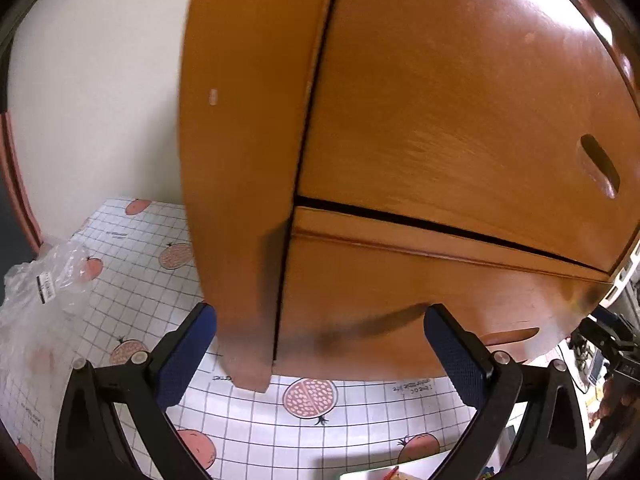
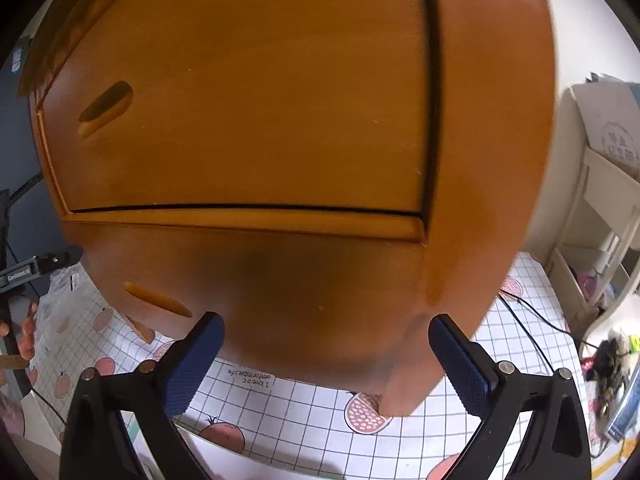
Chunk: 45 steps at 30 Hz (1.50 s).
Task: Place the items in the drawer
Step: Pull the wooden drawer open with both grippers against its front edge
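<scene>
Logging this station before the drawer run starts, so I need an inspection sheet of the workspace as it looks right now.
Surface: white grid-patterned tablecloth with pink fruit prints, covering the table.
Job's things: small orange-brown wooden drawer cabinet standing on the cloth; both drawers shut, each with a slot handle. Items to stow: only a sliver at the left view's bottom edge, too small to identify.
Clutter: crumpled clear plastic bag to the cabinet's left.
Grippers: left gripper and right gripper both open, blue-padded fingers empty, close to the lower drawer front.
Cables: black cable lying across the cloth right of the cabinet.
Surroundings: cream wall; white shelf unit to the right.
</scene>
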Tool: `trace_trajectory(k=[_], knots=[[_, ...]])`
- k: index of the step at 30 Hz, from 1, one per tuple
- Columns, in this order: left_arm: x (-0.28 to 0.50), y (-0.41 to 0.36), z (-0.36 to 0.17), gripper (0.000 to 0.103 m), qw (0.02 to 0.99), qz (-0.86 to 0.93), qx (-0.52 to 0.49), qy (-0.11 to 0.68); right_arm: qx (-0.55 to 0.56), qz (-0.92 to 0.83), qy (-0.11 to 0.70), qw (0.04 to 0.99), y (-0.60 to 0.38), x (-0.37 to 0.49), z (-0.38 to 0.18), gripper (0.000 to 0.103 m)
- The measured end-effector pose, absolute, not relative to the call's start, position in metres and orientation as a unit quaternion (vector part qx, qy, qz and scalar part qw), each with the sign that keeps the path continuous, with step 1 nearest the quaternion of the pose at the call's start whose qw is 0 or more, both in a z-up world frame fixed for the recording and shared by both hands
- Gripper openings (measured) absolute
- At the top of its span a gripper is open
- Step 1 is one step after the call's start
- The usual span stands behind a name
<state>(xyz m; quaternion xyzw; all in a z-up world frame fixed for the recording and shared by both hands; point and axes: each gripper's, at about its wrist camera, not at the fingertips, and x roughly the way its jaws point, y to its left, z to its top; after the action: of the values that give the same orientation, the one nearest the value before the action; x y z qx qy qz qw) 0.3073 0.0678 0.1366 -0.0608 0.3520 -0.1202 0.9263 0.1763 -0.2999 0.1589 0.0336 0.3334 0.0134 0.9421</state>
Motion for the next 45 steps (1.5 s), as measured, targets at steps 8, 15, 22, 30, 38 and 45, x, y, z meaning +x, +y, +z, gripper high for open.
trace_trajectory(k=[8, 15, 22, 30, 38, 45], knots=[[0.307, 0.054, 0.140, 0.103, 0.925, -0.148, -0.044, 0.348, 0.035, 0.028, 0.340, 0.939, -0.297, 0.184, 0.164, 0.103], [0.305, 0.032, 0.145, 0.103, 0.927, -0.156, -0.010, 0.341, 0.044, 0.032, 0.341, 0.939, -0.301, 0.184, 0.163, 0.103], [0.309, 0.035, 0.142, 0.103, 0.927, -0.155, -0.008, 0.342, 0.045, 0.027, 0.340, 0.939, -0.298, 0.183, 0.165, 0.103], [0.297, 0.031, 0.144, 0.103, 0.928, -0.150, 0.003, 0.341, 0.045, 0.025, 0.341, 0.939, -0.291, 0.174, 0.165, 0.103], [0.264, 0.039, 0.144, 0.103, 0.928, -0.148, 0.002, 0.341, 0.037, 0.024, 0.341, 0.939, -0.284, 0.145, 0.166, 0.103], [0.230, 0.048, 0.148, 0.103, 0.929, -0.144, 0.001, 0.342, 0.039, 0.021, 0.342, 0.939, -0.279, 0.116, 0.169, 0.103]])
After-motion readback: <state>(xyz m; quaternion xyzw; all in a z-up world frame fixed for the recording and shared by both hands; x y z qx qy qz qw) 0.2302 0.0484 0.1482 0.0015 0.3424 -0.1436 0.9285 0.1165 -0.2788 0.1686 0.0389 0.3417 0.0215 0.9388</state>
